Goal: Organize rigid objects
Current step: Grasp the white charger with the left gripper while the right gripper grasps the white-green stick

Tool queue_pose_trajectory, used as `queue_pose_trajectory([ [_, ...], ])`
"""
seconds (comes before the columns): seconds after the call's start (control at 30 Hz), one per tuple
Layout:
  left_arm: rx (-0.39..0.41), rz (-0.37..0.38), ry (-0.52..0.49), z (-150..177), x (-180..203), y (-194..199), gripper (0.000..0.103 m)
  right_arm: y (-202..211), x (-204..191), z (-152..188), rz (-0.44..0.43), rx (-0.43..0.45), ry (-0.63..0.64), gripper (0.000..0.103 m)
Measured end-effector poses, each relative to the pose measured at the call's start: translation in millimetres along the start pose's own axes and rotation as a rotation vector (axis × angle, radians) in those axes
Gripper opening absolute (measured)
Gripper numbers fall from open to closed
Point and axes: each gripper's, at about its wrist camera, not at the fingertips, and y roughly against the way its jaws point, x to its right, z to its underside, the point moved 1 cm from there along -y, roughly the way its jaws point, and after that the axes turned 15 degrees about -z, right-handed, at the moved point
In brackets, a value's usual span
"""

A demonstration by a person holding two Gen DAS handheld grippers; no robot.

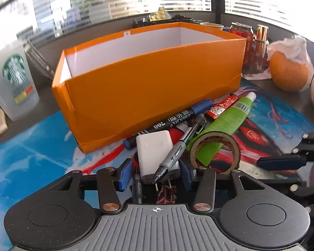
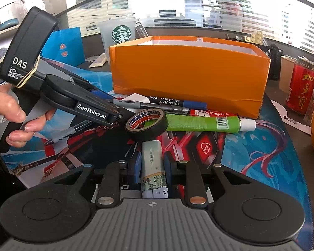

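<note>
Between the left gripper's [image 1: 155, 172] blue pads sits a white charger [image 1: 153, 153], prongs pointing back at the camera; the pads flank its lower end, seemingly closed on it, though contact is hard to confirm. A grey pen [image 1: 173, 155] lies slanted across the charger's right side, with a roll of tape [image 1: 214, 152] just to the right of it, standing against a green tube [image 1: 224, 123]. The right gripper [image 2: 151, 167] is clamped on a pale lighter-like stick [image 2: 151, 167]. Farther off, the orange box [image 1: 148, 83] stands open and appears empty, the clutter heaped along its near wall, a black marker [image 1: 178, 119] included.

Risk, as I judge it: lifting the charger could drag the overlying pen along, flick it off the mat [image 1: 31, 152], or topple the tape roll. The grip sits low on the charger, so it may pivot and slip.
</note>
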Motion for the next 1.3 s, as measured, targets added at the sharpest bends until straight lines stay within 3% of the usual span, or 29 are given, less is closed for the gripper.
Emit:
queue_pose_trajectory([
  [0.03,0.017,-0.014,-0.022,0.8,2.8,2.2,0.039,0.0,-0.1,0.0,0.000,0.000,0.000,0.022],
  [0.13,0.044,-0.060,-0.081,1.7,11.2,5.2,0.040,0.0,-0.3,0.1,-0.001,0.000,0.000,0.022],
  [0.27,0.026,-0.042,-0.049,-0.7,5.7,4.1,0.039,0.3,0.1,0.3,-0.001,0.000,0.001,0.022],
  [0.4,0.059,-0.054,-0.120,1.3,16.6,6.6,0.040,-0.1,0.0,0.6,-0.002,0.000,0.002,0.022],
  [0.57,0.015,0.012,-0.003,-4.0,0.2,-3.3,0.039,-0.9,-0.5,0.2,0.003,0.002,0.005,0.021],
  [0.73,0.047,-0.042,-0.019,0.4,0.5,3.4,0.038,-0.7,-5.6,-1.1,0.042,-0.003,0.044,0.021],
  [0.93,0.129,-0.158,-0.029,-3.5,-17.1,21.2,0.036,3.3,-11.4,-6.7,0.074,0.010,0.087,0.021],
  [1.2,0.158,-0.166,0.044,-9.8,-48.0,35.4,0.036,6.8,-22.1,-21.0,0.110,0.038,0.159,0.019],
  [1.23,0.157,-0.156,0.055,-9.5,-51.1,37.0,0.036,5.4,-23.6,-22.7,0.111,0.039,0.167,0.009],
  [1.3,0.155,-0.138,0.079,-9.1,-57.1,39.3,0.036,3.7,-25.9,-25.4,0.106,0.042,0.175,0.007],
])
